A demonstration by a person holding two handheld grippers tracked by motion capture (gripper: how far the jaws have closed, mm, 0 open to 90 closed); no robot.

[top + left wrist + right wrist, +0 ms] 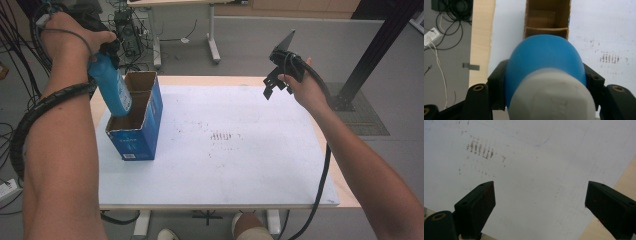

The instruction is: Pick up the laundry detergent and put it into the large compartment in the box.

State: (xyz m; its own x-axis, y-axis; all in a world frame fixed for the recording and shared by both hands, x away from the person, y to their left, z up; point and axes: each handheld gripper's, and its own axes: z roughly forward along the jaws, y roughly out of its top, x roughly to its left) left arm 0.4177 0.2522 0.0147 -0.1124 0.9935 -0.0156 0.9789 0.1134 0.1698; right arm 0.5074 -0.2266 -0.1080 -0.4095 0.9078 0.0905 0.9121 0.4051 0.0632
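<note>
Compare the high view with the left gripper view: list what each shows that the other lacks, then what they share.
High view alone: the person's bare forearms, the open right claw raised over the table's far right, and the blue printed outside of the two-compartment cardboard box.

Left gripper view alone: the round blue plastic bottle's white cap close up, and a white power strip on the floor.

Both: the left claw shut on the blue bottle above the box, the white table mat, its reddish scuff marks.

Blue bottle [111,86] (tilted) entering box [145,131]
</note>
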